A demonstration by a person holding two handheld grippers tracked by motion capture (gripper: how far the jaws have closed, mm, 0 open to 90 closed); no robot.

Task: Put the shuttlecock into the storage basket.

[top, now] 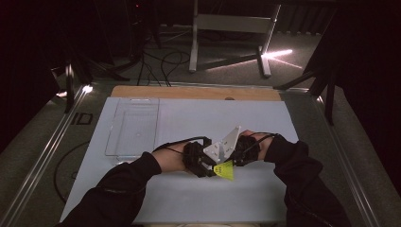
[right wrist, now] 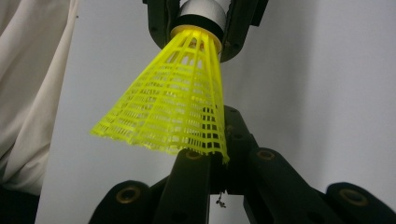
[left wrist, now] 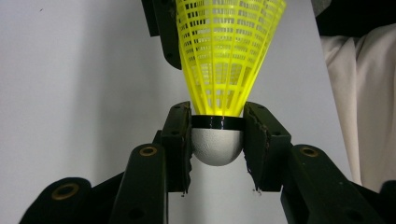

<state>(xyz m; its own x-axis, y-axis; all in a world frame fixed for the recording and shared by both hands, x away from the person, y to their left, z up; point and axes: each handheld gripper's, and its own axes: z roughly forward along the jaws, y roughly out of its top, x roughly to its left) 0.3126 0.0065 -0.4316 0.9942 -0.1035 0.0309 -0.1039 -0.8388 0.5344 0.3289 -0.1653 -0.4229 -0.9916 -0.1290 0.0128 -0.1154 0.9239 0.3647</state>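
Over the pale counter (top: 142,198), near its front edge, the left gripper (left wrist: 217,140) pinches a yellow shuttlecock (left wrist: 224,56) by its cork. The right gripper (right wrist: 212,163), jaws pressed on the skirt's rim, seems mid-handover; next, one must release.

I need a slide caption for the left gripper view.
Left gripper clamped on the white cork base of a yellow shuttlecock, skirt pointing away.

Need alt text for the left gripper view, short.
Left gripper fingers clamp the white rounded cork of a yellow mesh shuttlecock, skirt flaring upward. Behind lies a pale table sheet, with white cloth at right.
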